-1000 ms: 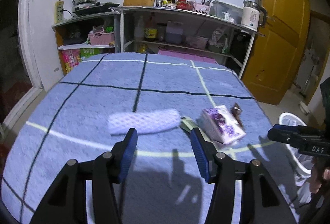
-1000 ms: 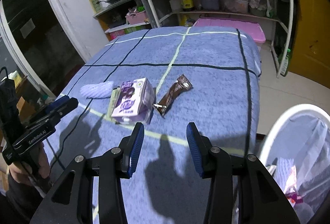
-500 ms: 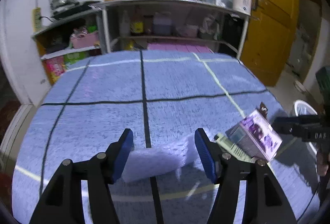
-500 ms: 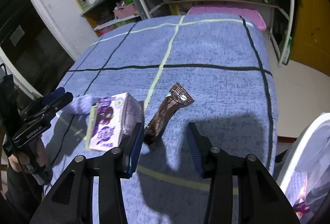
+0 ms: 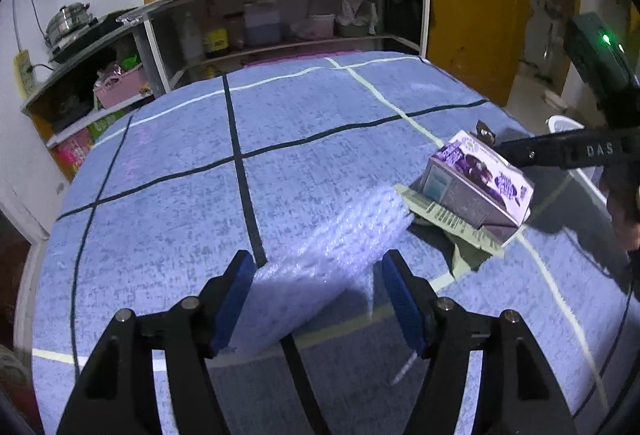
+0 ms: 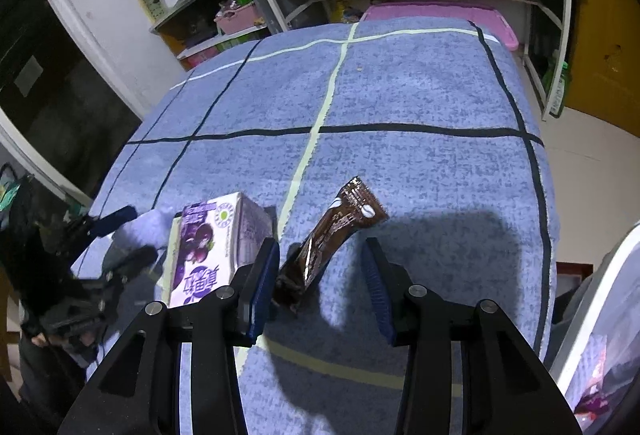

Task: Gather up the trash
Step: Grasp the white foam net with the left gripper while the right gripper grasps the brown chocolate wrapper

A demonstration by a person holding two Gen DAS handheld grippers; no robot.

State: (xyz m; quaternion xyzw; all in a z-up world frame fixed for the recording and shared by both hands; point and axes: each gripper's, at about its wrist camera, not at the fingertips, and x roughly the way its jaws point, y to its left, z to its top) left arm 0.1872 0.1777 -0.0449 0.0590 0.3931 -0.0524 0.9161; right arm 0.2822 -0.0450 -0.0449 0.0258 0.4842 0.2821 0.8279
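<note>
Blue checked cloth covers the surface (image 6: 420, 83), with a white bin (image 6: 592, 319) at its right edge. A purple carton (image 6: 208, 247) lies between two targets. The left claw (image 5: 318, 299) is spread wide around one end of a bubble-wrap roll (image 5: 340, 243); the right claw (image 6: 318, 287) is spread around the near end of a brown wrapper (image 6: 336, 231). Neither grips yet. Closing slowly should work best: squeeze the soft roll firmly, and pinch the thin wrapper low against the cloth.
</note>
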